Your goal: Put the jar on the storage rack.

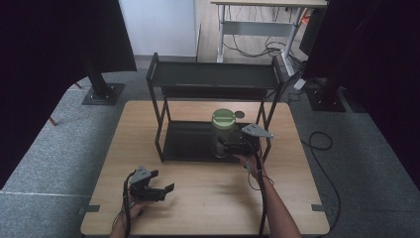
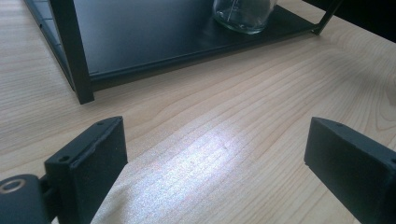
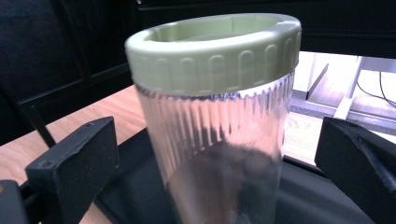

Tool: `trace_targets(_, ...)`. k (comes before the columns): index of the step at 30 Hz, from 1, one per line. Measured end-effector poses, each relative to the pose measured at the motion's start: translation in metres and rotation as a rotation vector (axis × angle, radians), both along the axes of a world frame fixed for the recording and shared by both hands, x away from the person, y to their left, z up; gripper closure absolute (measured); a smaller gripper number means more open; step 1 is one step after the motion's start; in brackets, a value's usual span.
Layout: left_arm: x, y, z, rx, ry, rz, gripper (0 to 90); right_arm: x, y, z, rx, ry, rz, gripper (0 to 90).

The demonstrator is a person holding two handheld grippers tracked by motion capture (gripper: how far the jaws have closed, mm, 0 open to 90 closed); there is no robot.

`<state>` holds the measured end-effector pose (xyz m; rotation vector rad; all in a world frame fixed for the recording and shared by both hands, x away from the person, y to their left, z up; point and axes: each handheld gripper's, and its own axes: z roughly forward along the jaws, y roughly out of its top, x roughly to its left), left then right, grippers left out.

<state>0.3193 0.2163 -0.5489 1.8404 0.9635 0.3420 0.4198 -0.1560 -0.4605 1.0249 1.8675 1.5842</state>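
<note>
A ribbed glass jar (image 1: 223, 133) with a pale green screw lid (image 3: 215, 46) stands upright on the lower shelf (image 1: 188, 141) of a black metal rack, toward its right side. My right gripper (image 1: 224, 148) is open, one jaw on either side of the jar (image 3: 219, 121) low down, each with a small gap to the glass. My left gripper (image 1: 163, 181) is open over the bare wooden table near the front left, with nothing between its jaws (image 2: 215, 158). From there the jar's base (image 2: 243, 14) and the shelf (image 2: 140, 32) lie ahead.
The rack's upper shelf (image 1: 213, 75) overhangs the jar, and its posts (image 1: 159, 134) frame the lower shelf. A small dark round spot (image 1: 239, 114) lies on the table (image 1: 208, 198) behind the jar. Black stands, a desk and cables sit on the floor beyond.
</note>
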Motion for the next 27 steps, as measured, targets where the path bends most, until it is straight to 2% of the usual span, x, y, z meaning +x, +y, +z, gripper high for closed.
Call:
trace_targets(7, 0.000, 0.000, 0.000, 0.004, -0.002, 0.002, 5.5, -0.014, -0.007, 0.001, 0.005, -0.012, 0.002, 0.0)
trace_targets(17, 0.000, 0.000, 0.000, 0.003, 0.001, 0.004, 5.5, -0.029, -0.023, -0.004, 0.018, -0.005, 0.010, 0.0)
trace_targets(27, 0.000, -0.001, 0.000, 0.005, 0.002, 0.008, 5.5, -0.058, -0.042, -0.005, 0.018, -0.023, 0.026, 0.7)
